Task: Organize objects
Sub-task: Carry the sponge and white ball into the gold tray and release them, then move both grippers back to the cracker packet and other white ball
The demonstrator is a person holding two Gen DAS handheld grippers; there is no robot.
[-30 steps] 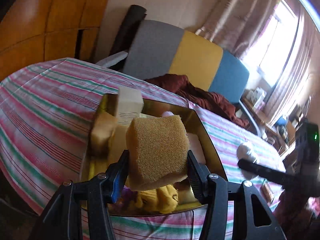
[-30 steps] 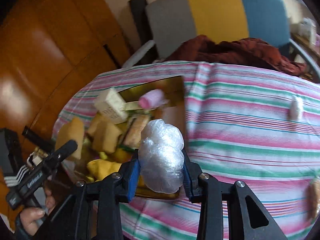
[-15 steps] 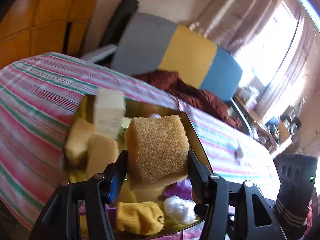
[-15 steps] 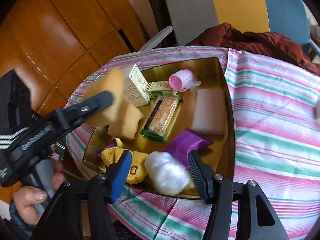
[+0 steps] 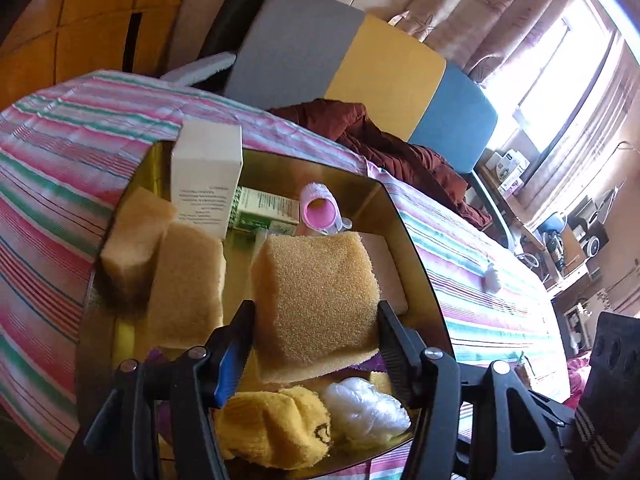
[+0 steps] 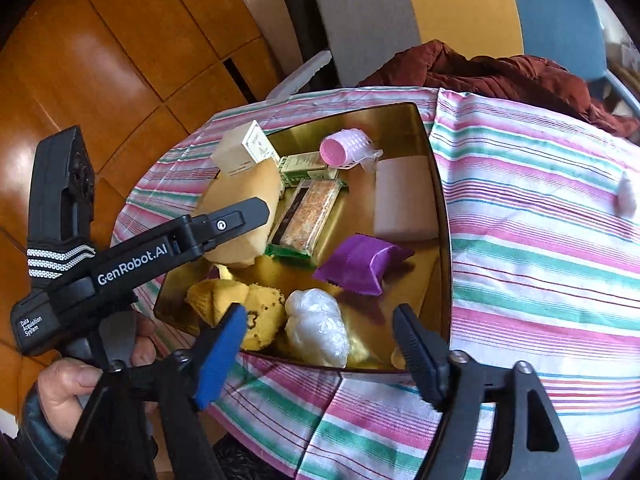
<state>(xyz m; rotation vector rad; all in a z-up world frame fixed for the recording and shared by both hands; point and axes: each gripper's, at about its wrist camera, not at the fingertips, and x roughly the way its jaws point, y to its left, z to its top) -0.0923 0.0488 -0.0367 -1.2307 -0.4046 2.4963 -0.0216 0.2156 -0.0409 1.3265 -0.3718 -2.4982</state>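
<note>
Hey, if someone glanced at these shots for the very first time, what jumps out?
First, the big yellow sponge clamped in the left claw, held above the gold tray. Next, the tray's jumble on the striped tablecloth: a purple pouch mid-tray, a pink roller at the far end, and a white plastic wad nearest the open right claw.

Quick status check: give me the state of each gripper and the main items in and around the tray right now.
left gripper: shut on sponge, held above tray
right gripper: open, empty
gold tray: on striped cloth, holding items
plastic wad: lying in tray, free
yellow sock: lying in tray
white box: upright
pink roller: on its side
</note>
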